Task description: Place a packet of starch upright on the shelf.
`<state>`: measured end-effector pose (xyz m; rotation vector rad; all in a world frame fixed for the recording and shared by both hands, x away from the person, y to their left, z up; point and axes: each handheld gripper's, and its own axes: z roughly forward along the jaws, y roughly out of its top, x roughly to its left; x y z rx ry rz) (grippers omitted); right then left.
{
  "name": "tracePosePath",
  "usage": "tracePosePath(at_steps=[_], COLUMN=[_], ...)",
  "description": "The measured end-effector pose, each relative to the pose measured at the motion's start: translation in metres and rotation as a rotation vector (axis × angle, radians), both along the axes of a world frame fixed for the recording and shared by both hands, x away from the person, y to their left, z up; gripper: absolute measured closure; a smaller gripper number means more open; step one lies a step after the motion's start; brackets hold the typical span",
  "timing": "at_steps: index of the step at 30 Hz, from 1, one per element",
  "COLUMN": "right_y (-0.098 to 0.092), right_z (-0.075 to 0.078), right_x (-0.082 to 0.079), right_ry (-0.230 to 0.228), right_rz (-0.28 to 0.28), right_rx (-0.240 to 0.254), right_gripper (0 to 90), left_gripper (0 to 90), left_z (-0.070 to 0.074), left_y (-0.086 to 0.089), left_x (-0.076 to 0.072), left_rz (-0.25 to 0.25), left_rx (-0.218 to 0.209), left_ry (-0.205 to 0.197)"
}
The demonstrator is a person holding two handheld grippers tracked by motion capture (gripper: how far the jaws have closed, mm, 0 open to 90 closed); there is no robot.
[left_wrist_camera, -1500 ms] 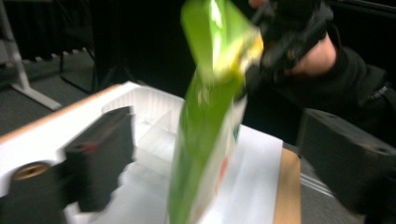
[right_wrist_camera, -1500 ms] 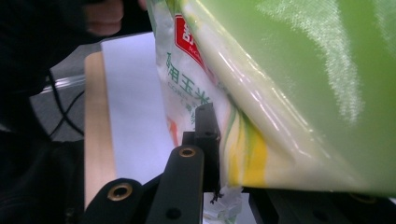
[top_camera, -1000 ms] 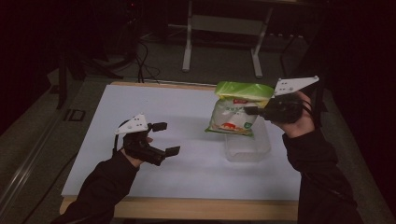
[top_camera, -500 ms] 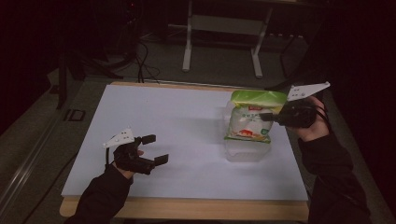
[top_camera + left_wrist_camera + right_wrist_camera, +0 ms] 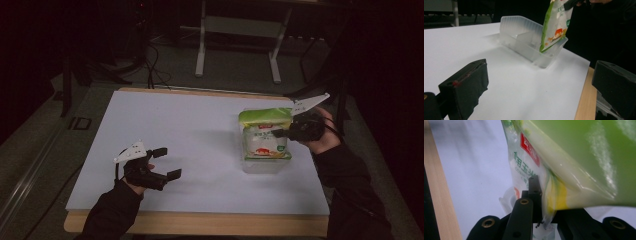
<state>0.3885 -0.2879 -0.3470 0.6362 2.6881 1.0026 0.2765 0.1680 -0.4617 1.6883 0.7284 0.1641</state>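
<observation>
Right claw (image 5: 281, 134) clamped on green snack pouch (image 5: 264, 141), held upright in clear divided bin (image 5: 529, 42) near counter's (image 5: 200, 125) right edge | left claw (image 5: 166, 162) jaws apart, empty, near front-left corner | risk: pouch likely topples out if released leaning.

Two dark long sleeves. Left gripper (image 5: 165, 162): black, blocky jaws with a small red mark, pale three-cornered plate on top. Right gripper (image 5: 278, 133): black too, same pale plate, thin dark cable behind, brass-coloured screw holes in the arms.
</observation>
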Motion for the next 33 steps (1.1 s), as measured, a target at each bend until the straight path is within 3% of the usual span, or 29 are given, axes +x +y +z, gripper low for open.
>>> tracePosePath(at_steps=[3, 6, 7, 8, 10, 12, 14, 21, 26, 31, 33], right_y=[0.0, -0.005, -0.005, -0.011, -0.014, -0.027, -0.033, -0.044, -0.044, -0.045, -0.048], right_z=[-0.006, -0.025, -0.025, -0.039, -0.043, -0.053, -0.058, -0.077, -0.078, -0.078, -0.076], right_x=[0.001, 0.003, 0.003, 0.004, 0.004, 0.003, 0.003, 0.006, 0.003, 0.001, 0.0], right_ry=[0.01, 0.036, 0.036, 0.057, 0.064, 0.071, 0.076, 0.093, 0.082, 0.071, 0.053], right_rz=[-0.003, -0.022, -0.022, -0.028, -0.032, -0.049, -0.064, -0.109, -0.117, -0.143, -0.182], right_rx=[0.009, 0.048, 0.048, 0.082, 0.098, 0.165, 0.183, 0.19, 0.185, 0.194, 0.198], right_gripper=[85.6, 85.6, 85.6, 85.6, 85.6, 85.6, 85.7, 85.6, 83.0, 76.5, 65.5], left_gripper=[1.2, 1.2, 1.2, 1.2, 1.2, 1.2, 1.2, 1.2, 1.2, 1.2, 1.2], left_z=[-0.002, -0.006, -0.006, -0.007, -0.008, -0.009, -0.01, -0.015, -0.017, -0.019, -0.018], left_y=[0.0, 0.0, 0.0, 0.0, 0.0, 0.0, -0.001, -0.004, -0.006, -0.008, -0.009], left_x=[0.0, 0.0, 0.0, 0.001, 0.001, 0.002, 0.002, 0.002, 0.003, 0.002, 0.0], left_rz=[0.003, 0.007, 0.007, 0.007, 0.008, 0.012, 0.011, 0.0, 0.001, -0.007, -0.009], left_rx=[0.002, 0.002, 0.002, 0.007, 0.009, 0.01, 0.013, 0.035, 0.039, 0.054, 0.064], left_ry=[0.0, 0.008, 0.008, 0.01, 0.011, 0.011, 0.012, 0.012, 0.013, 0.012, 0.0])
